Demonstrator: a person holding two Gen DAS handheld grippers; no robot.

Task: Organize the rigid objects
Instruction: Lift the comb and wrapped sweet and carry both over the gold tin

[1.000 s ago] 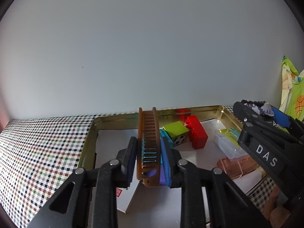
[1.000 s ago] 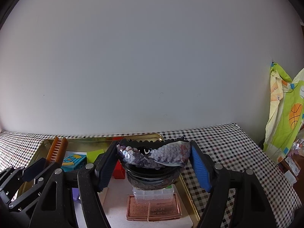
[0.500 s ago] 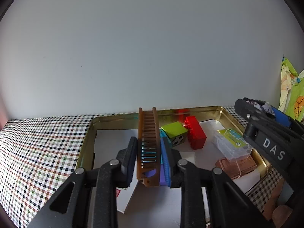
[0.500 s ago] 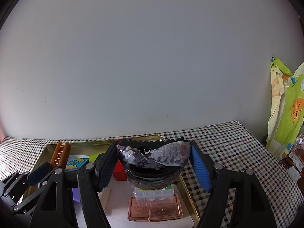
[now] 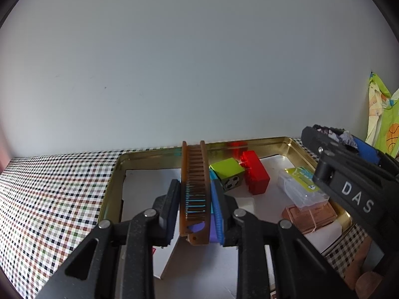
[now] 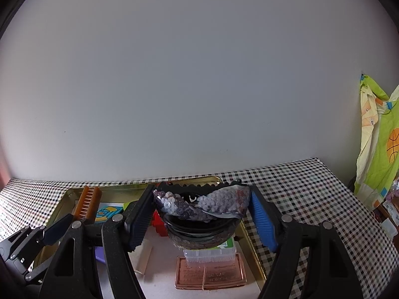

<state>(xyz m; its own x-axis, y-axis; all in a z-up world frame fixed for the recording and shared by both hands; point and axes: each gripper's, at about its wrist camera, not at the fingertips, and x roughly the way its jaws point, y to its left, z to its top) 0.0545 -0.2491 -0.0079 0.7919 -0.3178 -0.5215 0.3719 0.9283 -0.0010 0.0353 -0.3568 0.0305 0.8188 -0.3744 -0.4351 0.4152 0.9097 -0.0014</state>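
Meanwhile nothing has shifted: left gripper (image 5: pixel 195 206) keeps pinching the brown comb (image 5: pixel 194 186) above the gold tray (image 5: pixel 149 154), right gripper (image 6: pixel 200 214) clamps the sequined bowl (image 6: pixel 202 214) there; checkered tablecloth (image 5: pixel 54 182), grey wall (image 5: pixel 174 62) behind.

The left gripper (image 5: pixel 195 208) is clamping a brown comb (image 5: pixel 195 186) between its jaws, the comb running forward past the fingertips toward the far wall of a gold metal tray (image 5: pixel 149 155). Ahead and right of the jaws, a green cube (image 5: pixel 225 170) is sitting against a red building block (image 5: pixel 256 174), and farther right a clear plastic box (image 5: pixel 300 188) is resting on a copper-coloured plate (image 5: pixel 311 215). The right gripper (image 5: pixel 354 172) is reaching in from the right edge, gripping a dark sequinned object (image 5: pixel 334 132), while checked cloth (image 5: pixel 49 194) is spreading out left of the jaws.
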